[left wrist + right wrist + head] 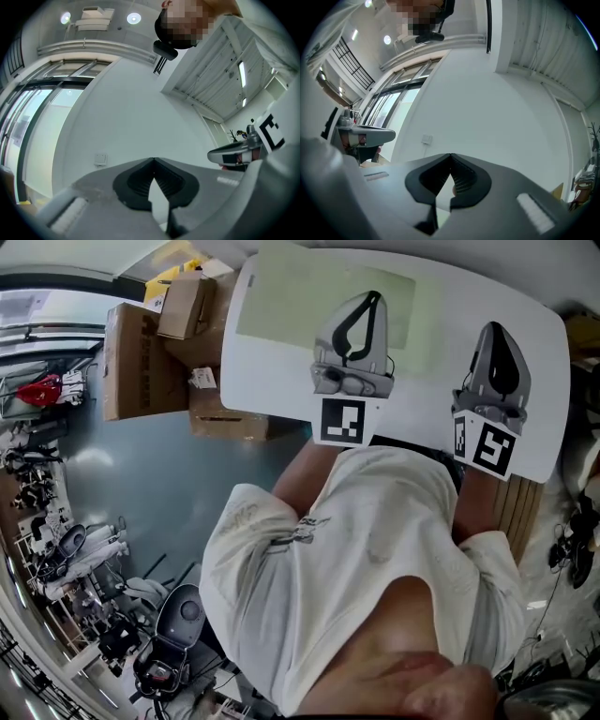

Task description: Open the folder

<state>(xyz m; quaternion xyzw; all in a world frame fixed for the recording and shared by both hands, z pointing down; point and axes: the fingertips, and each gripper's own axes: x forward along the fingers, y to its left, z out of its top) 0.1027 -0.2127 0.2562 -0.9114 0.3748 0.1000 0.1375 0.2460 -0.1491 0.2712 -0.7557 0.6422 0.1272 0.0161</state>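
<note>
A pale green folder [281, 296] lies flat and closed on the far side of the white table [272, 381]. My left gripper [373, 296] is raised over the folder's right part, its jaws shut with nothing between them. The right gripper [494, 329] hangs over bare table to the right of the folder, also shut and empty. In the left gripper view my left gripper [153, 159] points slightly upward at a white wall, and the folder is out of sight. The right gripper view shows the same: my right gripper [451, 154] is closed at the tips against the wall.
Cardboard boxes [141, 362] are stacked on the floor left of the table. A wooden panel [520, 512] stands under the table's right end. Floor equipment [169, 634] is at the lower left. A wall switch [100, 159] is on the white wall ahead.
</note>
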